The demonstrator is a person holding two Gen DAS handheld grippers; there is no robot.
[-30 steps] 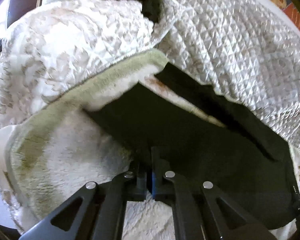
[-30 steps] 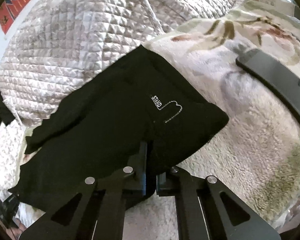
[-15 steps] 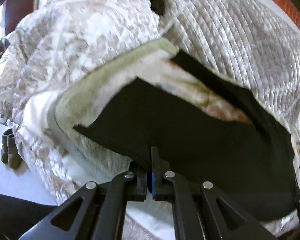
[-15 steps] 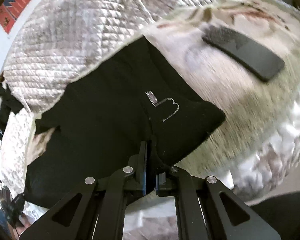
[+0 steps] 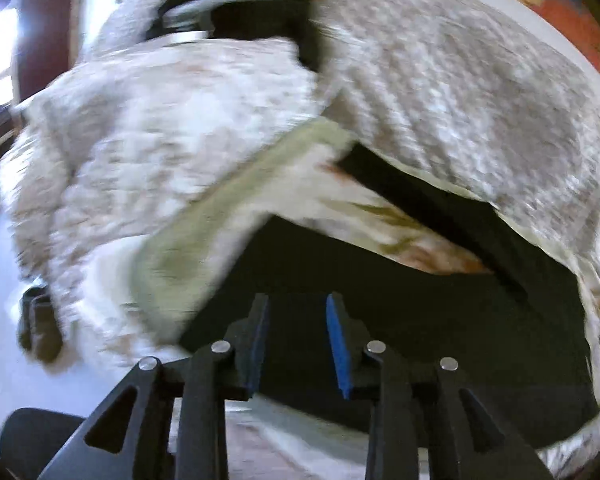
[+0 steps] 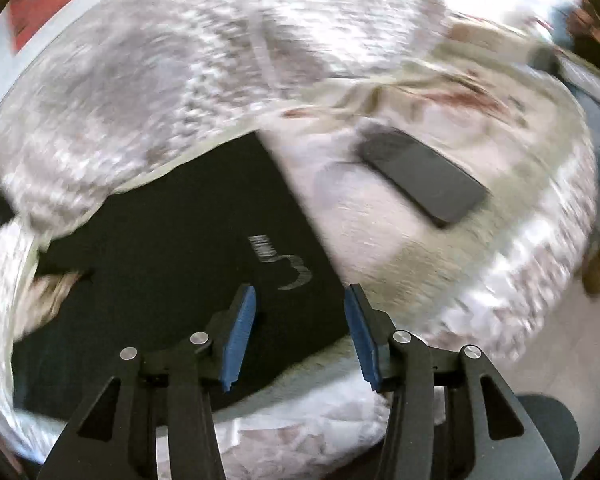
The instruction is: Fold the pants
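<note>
Both grippers spread over the laid-out pants

Our left gripper (image 5: 298,340) and right gripper (image 6: 300,332) have their blue pads apart and pinch nothing; the black pants (image 6: 172,240) lie flat on the fleece blanket (image 6: 400,264), just ahead of and beneath both pairs of fingers, the white logo (image 6: 284,260) between the right ones. A phone (image 6: 424,178) rests ahead and right. To fold well, we judge we should pinch one edge with both grippers level and carry it across evenly, keeping clear of the phone
</note>
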